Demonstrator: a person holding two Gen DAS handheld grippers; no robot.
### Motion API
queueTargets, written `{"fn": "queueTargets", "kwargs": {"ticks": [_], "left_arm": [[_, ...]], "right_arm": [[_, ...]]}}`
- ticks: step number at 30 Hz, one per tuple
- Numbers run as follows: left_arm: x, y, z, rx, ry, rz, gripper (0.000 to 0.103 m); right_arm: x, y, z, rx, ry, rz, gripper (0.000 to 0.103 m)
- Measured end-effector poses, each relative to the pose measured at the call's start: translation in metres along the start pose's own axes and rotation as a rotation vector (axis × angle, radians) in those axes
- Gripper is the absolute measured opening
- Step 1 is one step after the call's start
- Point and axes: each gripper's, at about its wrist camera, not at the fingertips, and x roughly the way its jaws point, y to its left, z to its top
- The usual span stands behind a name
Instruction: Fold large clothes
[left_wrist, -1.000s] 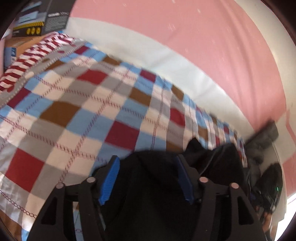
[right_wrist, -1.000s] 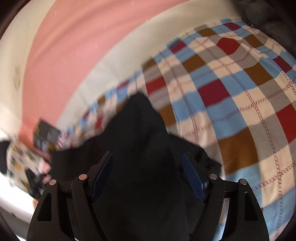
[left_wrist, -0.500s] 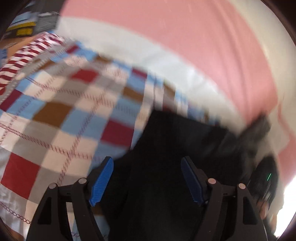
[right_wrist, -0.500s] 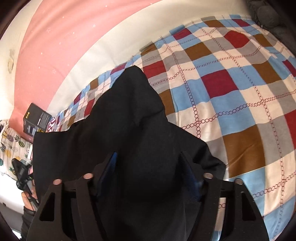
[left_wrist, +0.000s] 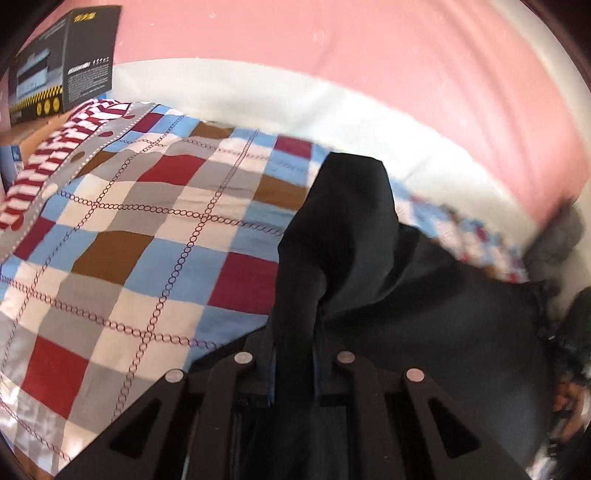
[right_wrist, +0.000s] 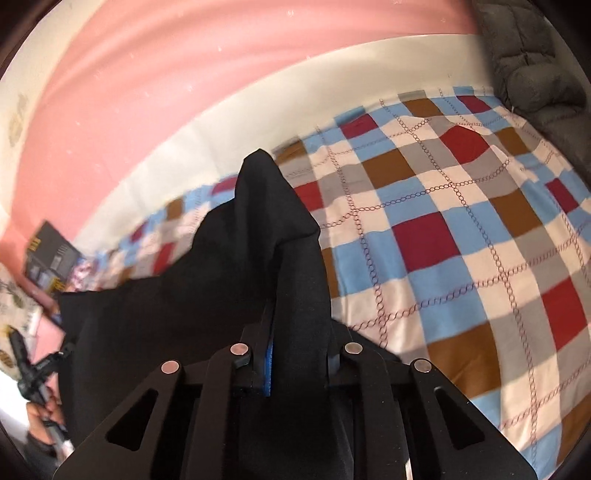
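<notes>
Two corners of the black garment (left_wrist: 351, 236) are being pinched: the left hand-held gripper (left_wrist: 293, 369) is closing on one fold, the right hand-held gripper (right_wrist: 297, 354) is being kept clamped on another. The cloth is being held just above the checked bedspread (left_wrist: 147, 229), stretched sideways between both grippers, with its bulk lying ahead of them, equally near each.

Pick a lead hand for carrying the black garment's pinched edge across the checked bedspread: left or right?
Right, marginally. The right gripper is shut on the black garment; the left gripper is still closing on it.
</notes>
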Motion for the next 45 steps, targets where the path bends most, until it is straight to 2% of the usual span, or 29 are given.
{"fn": "queueTargets", "kwargs": {"ticks": [3,7,10,12,13,15,16,18,20,24,27,29,32,35,38,41,42,43,44,45], "left_arm": [[0.036,0.003,-0.008,-0.019,0.048,0.031,0.017],[0.054,0.000,-0.012,0.008,0.064,0.062,0.022],[0.052,-0.001,-0.010,0.026,0.075,0.088,0.027],[0.038,0.003,-0.010,0.018,0.066,0.081,0.031],[0.028,0.007,-0.010,0.004,0.065,0.062,0.031],[0.006,0.018,-0.013,-0.032,0.062,0.016,0.035],[-0.006,0.023,-0.018,-0.044,0.054,-0.005,0.037],[-0.036,0.038,-0.035,-0.063,0.022,-0.056,0.051],[-0.061,0.054,-0.060,-0.080,0.010,-0.095,0.054],[-0.081,0.089,-0.122,-0.191,0.066,-0.134,0.058],[-0.081,0.107,-0.161,-0.298,0.094,-0.163,0.072],[-0.079,0.112,-0.168,-0.362,0.092,-0.188,0.072],[-0.069,0.105,-0.166,-0.372,0.095,-0.214,0.072],[-0.056,0.096,-0.163,-0.372,0.108,-0.238,0.074],[-0.045,0.091,-0.163,-0.364,0.101,-0.255,0.078],[-0.039,0.084,-0.162,-0.355,0.080,-0.245,0.077],[-0.040,0.079,-0.162,-0.337,0.080,-0.229,0.068],[-0.040,0.074,-0.162,-0.319,0.086,-0.226,0.064],[-0.042,0.070,-0.160,-0.304,0.090,-0.199,0.060],[-0.043,0.068,-0.157,-0.286,0.094,-0.184,0.051]], "right_arm": [[0.041,-0.007,-0.008,0.009,0.075,-0.059,0.019],[0.062,-0.019,-0.010,0.021,0.112,-0.087,0.025],[0.062,-0.012,-0.006,-0.017,0.140,-0.128,0.027],[0.046,-0.008,-0.006,-0.025,0.121,-0.136,0.031],[0.033,-0.008,-0.007,-0.025,0.102,-0.120,0.034],[-0.002,-0.012,-0.015,-0.010,0.050,-0.037,0.057],[-0.017,-0.014,-0.021,-0.004,0.031,-0.002,0.075],[-0.050,-0.024,-0.043,0.012,0.004,0.060,0.078],[-0.067,-0.031,-0.066,0.029,0.024,0.101,0.078],[-0.079,-0.063,-0.133,0.122,0.110,0.134,0.078],[-0.077,-0.081,-0.170,0.231,0.126,0.203,0.080],[-0.073,-0.092,-0.184,0.333,0.116,0.253,0.087],[-0.061,-0.097,-0.188,0.400,0.108,0.279,0.094],[-0.051,-0.100,-0.187,0.458,0.121,0.322,0.095],[-0.043,-0.098,-0.182,0.465,0.132,0.344,0.095],[-0.031,-0.094,-0.177,0.475,0.156,0.366,0.094],[-0.028,-0.090,-0.174,0.470,0.159,0.370,0.089],[-0.025,-0.085,-0.171,0.466,0.160,0.381,0.076],[-0.026,-0.082,-0.170,0.463,0.157,0.363,0.069],[-0.027,-0.078,-0.168,0.455,0.149,0.352,0.062]]}}
